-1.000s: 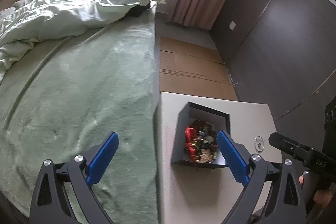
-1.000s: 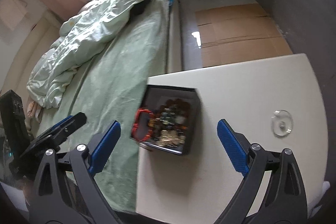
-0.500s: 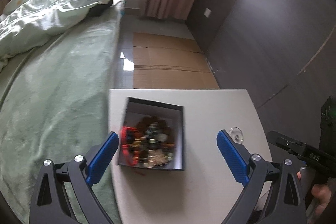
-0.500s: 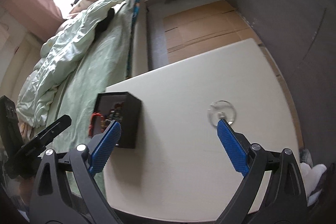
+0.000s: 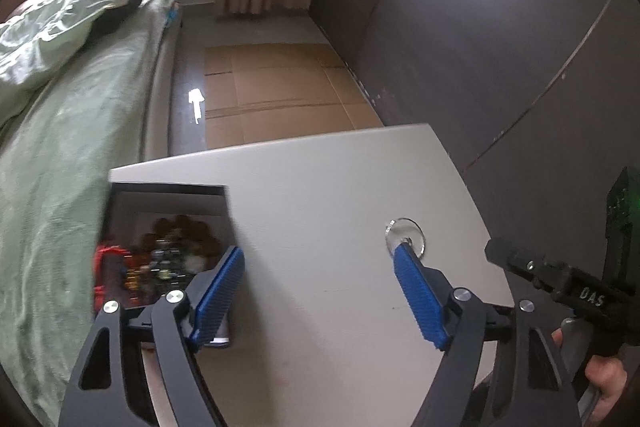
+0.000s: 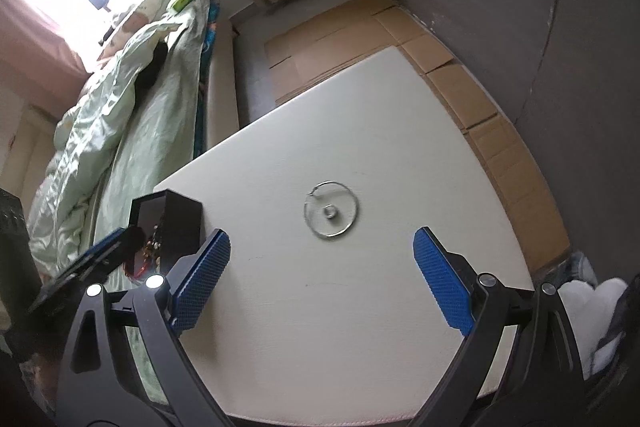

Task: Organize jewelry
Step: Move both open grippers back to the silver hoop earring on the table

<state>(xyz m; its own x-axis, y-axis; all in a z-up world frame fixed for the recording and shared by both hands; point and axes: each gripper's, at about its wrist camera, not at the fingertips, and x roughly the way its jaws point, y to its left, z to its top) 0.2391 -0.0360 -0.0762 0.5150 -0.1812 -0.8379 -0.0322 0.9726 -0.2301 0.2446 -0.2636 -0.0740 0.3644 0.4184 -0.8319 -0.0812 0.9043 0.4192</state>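
Both grippers, left gripper [image 5: 318, 261] and right gripper [image 6: 322, 243], gape empty above the white table [image 6: 360, 307], the silver ring [image 6: 330, 213] lying apart from the black box [image 5: 168, 227] of blurred, probably beaded jewelry.

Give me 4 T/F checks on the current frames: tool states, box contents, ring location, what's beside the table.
1. Both tools are open and hold nothing. True: the left tool and the right tool each show their blue pads spread apart, nothing between them.
2. The black box is empty. False: it holds a heap of mixed jewelry, with a red piece at its left side.
3. The silver ring lies inside the box. False: it lies on the bare white table, apart from the box, to its right.
4. A bed with green bedding runs along the table's left side. True.
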